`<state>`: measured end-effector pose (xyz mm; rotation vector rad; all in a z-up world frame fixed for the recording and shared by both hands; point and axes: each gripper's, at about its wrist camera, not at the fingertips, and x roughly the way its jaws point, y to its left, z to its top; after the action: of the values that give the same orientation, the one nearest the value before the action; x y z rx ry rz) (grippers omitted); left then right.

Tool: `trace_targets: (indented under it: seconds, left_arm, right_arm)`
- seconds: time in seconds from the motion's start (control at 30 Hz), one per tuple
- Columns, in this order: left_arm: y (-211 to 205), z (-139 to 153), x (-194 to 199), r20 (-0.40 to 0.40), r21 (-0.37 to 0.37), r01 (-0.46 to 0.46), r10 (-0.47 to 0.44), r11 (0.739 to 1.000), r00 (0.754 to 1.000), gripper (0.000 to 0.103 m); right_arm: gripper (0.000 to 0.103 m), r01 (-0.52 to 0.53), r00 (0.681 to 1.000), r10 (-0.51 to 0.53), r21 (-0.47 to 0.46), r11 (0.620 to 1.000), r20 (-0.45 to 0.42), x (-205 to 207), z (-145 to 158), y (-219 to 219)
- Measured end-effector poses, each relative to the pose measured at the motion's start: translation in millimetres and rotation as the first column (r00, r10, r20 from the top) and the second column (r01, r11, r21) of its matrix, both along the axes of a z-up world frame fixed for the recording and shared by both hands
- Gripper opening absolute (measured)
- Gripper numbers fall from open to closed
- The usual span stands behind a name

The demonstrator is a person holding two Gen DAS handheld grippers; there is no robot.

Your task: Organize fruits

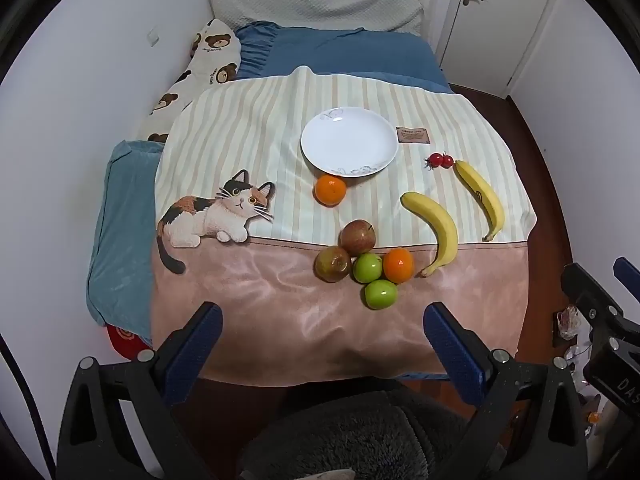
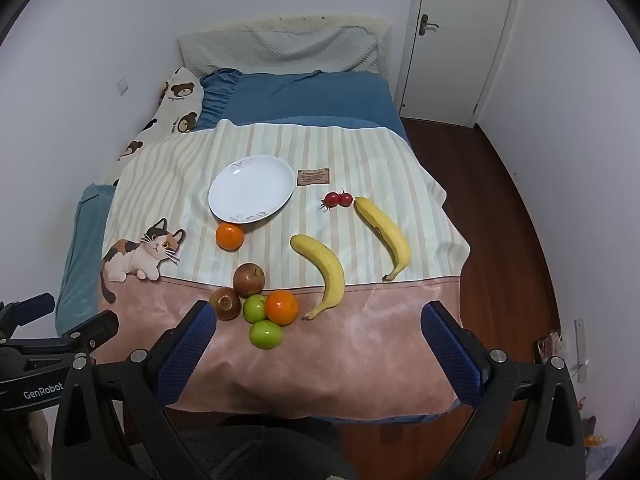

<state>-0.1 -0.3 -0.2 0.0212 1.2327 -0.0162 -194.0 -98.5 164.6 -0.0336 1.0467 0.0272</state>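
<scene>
A white plate (image 1: 349, 141) (image 2: 252, 188) lies empty on a striped cat cloth (image 1: 240, 136) (image 2: 360, 160) on the bed. An orange (image 1: 330, 190) (image 2: 229, 236) sits just in front of it. Nearer lie two red apples (image 1: 357, 237) (image 2: 249, 279), two green apples (image 1: 380, 294) (image 2: 265, 334) and a second orange (image 1: 398, 265) (image 2: 281, 307) in a cluster. Two bananas (image 1: 436, 232) (image 2: 324, 272) and two cherry tomatoes (image 1: 440, 160) (image 2: 338, 199) lie to the right. My left gripper (image 1: 322, 316) and right gripper (image 2: 318, 316) are both open and empty, near the cloth's front edge.
Blue bedding (image 1: 340, 50) and pillows (image 1: 312, 4) lie behind the cloth, a bear-print pillow (image 1: 212, 48) at the left by the wall. A door (image 2: 456, 32) and wooden floor (image 2: 500, 200) are to the right. The right gripper's body (image 1: 600, 320) shows in the left wrist view.
</scene>
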Motion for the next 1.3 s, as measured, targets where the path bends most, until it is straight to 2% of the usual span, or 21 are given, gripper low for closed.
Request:
trace_targets:
  seconds: [0.2,0.57,0.73,1.3]
  left_arm:
    - [0,-2,0,0.001,0.000,0.003,-0.003,1.000,1.000,0.103]
    - [0,6,-1,0.021,0.001,0.007,-0.007,1.000,1.000,0.103]
    - [-3,19,-8,0.037,0.000,0.005,-0.005,1.000,0.999,0.103]
    - [-5,27,-13,0.057,0.003,-0.002,0.002,1.000,0.998,0.103]
  right_arm:
    - [0.103,0.010,1.000,-0.010,0.001,1.000,0.003,-3,1,-3]
    - [0.103,0.003,1.000,-0.003,0.000,1.000,0.012,-9,7,-8]
    - [0.103,0.012,1.000,-0.012,0.003,1.000,0.012,-10,7,-7]
    - [0.103,0.009,1.000,-0.009,0.007,1.000,0.018,-15,13,-8]
